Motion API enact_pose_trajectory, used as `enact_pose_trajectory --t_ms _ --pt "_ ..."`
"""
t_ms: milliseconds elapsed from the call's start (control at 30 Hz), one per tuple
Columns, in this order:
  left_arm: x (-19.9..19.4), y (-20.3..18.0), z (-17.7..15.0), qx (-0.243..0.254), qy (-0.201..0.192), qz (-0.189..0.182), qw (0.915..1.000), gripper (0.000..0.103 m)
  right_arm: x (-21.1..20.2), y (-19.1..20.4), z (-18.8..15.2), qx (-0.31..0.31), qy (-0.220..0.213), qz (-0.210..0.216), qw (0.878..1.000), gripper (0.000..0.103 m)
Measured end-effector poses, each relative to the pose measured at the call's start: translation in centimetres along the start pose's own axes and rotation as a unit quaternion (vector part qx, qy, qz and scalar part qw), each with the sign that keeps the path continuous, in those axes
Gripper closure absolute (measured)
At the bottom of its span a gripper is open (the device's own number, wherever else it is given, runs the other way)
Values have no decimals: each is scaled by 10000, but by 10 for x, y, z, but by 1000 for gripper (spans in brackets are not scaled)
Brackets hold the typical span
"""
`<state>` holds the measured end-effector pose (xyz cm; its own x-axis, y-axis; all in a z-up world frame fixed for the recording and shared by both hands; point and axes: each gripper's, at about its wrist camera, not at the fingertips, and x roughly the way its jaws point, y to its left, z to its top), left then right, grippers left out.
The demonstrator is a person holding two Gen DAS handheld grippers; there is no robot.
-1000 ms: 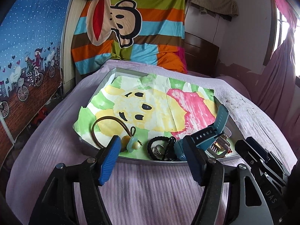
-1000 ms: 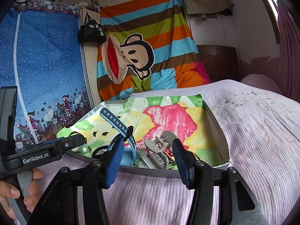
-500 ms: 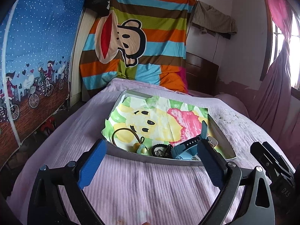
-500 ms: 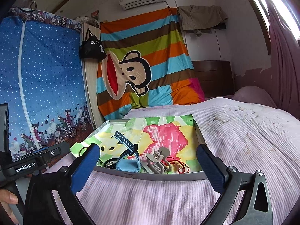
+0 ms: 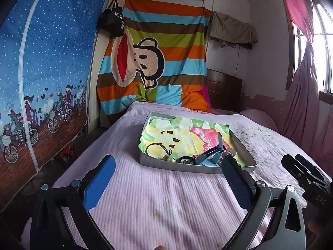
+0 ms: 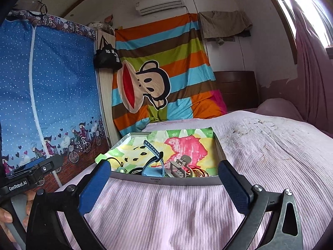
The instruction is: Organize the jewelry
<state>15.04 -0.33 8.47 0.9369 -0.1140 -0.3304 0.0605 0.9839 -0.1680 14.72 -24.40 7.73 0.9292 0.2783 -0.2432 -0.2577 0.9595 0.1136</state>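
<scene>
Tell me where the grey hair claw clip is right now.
In the right wrist view, the grey claw clip lies in the tray near its front wall, between the blue watch and the red hair ties.

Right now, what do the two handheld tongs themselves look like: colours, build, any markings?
Both tongs, left and right, are black curved frames with silver pivot bolts and blue padded fingers. The left unit's body, seen from the right wrist, reads "GenRobot.AI" in white; a bare hand grips it. The right unit's body shows "DAS".
</scene>
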Motion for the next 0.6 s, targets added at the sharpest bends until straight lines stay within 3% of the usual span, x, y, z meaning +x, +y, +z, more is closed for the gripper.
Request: enact_pose_trajectory --t_ms 600 --pt "-89 -17 -49 426 -202 218 9987 3 -78 22 -30 -144 -139 -6 9998 0"
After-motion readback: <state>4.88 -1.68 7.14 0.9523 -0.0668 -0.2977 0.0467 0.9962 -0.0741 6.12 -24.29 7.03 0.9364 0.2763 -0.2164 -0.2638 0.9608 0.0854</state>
